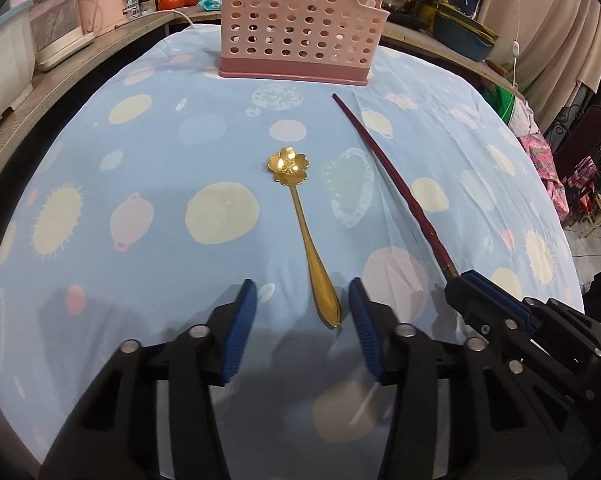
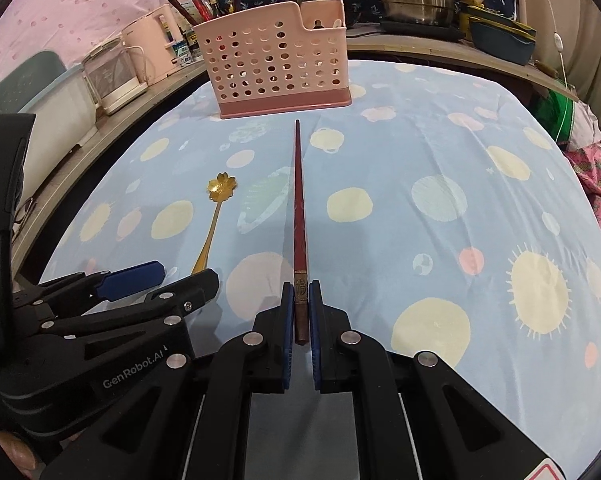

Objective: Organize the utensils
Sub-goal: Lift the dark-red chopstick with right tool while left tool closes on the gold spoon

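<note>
Pink perforated utensil holder (image 1: 300,24) upright at the far end of a blue tablecloth (image 1: 140,208) with pastel dots; cluttered shelves behind. Nothing lying between holder and utensils. Gold spoon (image 1: 304,232) with flower-shaped bowl, flat, handle end between the spread-apart pads of the left gripper (image 1: 302,312). Dark red chopstick (image 2: 299,216), tapered, pointing toward the holder, butt end clamped in the right gripper (image 2: 300,312).

The worktop (image 1: 148,208) is covered by a light blue cloth printed with pale yellow, pink and white spots. A pink perforated basket (image 1: 300,24) stands upright at its far side. A gold spoon (image 1: 304,232) with a flower-shaped bowl lies nearer, and a dark red chopstick (image 1: 396,184) lies just to its right, tip towards the basket.
</note>
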